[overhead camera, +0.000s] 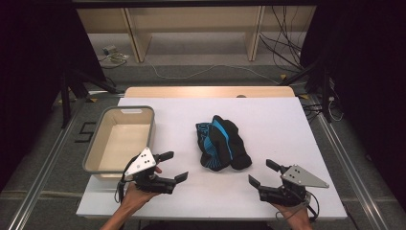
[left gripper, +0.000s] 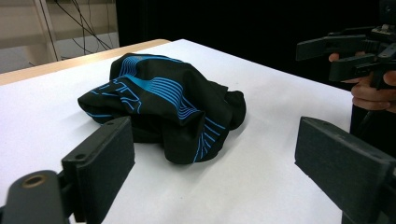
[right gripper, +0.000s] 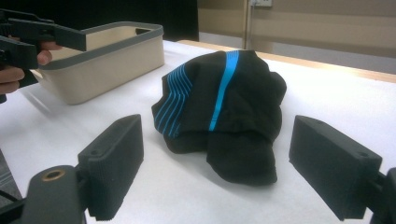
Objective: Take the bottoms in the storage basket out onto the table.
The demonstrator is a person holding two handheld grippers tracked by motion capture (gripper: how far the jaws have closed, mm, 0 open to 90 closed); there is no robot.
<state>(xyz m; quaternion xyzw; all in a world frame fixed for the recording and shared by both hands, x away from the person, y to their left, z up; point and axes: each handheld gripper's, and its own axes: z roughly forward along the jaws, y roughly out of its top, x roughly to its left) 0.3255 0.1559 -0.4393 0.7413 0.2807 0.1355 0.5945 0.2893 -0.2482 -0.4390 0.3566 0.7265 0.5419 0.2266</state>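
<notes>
Two grippers, left (overhead camera: 171, 166) and right (overhead camera: 261, 173), are hovering with fingers apart and empty, flanking the crumpled black-and-blue garment (overhead camera: 222, 143) lying mid-desk (overhead camera: 277, 124) just ahead between them (left marginally nearer).

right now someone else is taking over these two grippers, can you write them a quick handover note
Left gripper: jaws open, nothing between them, held low beside the near end of the tub.
Right gripper: jaws open, holding nothing, at the near right of the table.
Black and blue garment: lying crumpled mid-table, between and just beyond the two grippers, touched by neither.
Tub: at the table's left, nothing inside as far as can be seen.
Done: nothing visible so far; both grippers just face the garment.
Left: probably grasp the garment and handle it, perhaps into the tub.
</notes>
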